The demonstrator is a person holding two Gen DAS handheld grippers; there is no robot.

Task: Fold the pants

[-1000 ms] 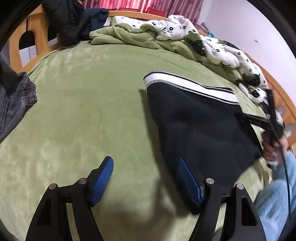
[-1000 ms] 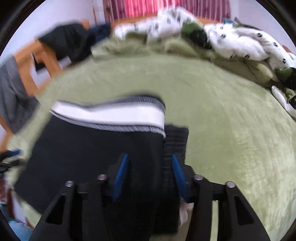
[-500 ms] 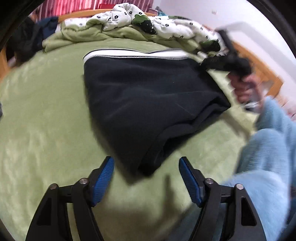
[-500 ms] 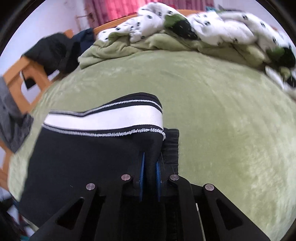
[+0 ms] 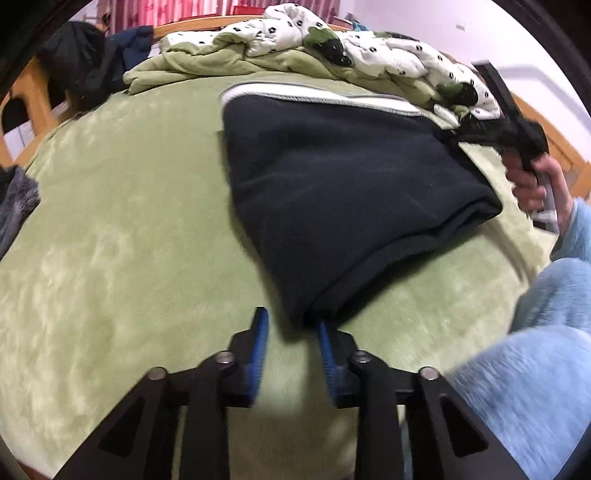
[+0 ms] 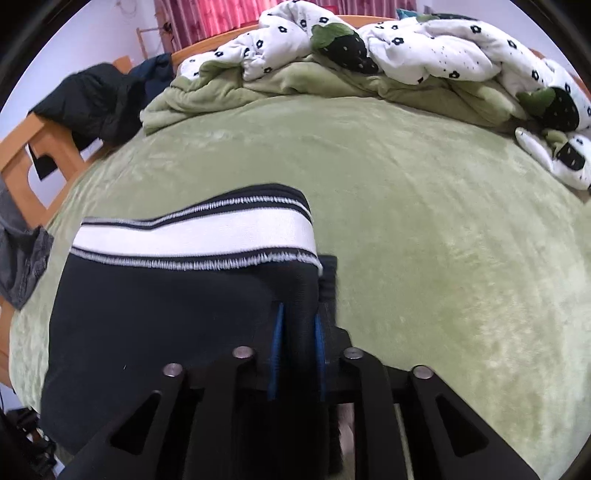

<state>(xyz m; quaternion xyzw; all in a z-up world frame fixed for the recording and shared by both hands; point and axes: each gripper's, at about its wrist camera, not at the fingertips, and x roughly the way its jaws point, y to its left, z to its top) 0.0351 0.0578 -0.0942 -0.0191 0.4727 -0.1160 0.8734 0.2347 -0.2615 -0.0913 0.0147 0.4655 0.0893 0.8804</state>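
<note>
The left gripper point(image 5: 291, 328) is closing, a corner of the folded pants point(image 5: 347, 192) just at its tips but not yet pinched. The right gripper point(image 6: 297, 325) is opening with dark cloth between its pads. The pants lie on a green blanket point(image 6: 424, 221); beyond, a bunched quilt point(image 6: 406, 55), a wooden frame point(image 6: 40, 147), red curtains point(image 6: 229, 14). Only the left view shows the hand point(image 5: 535, 184) and blue sleeve point(image 5: 535, 369)
</note>
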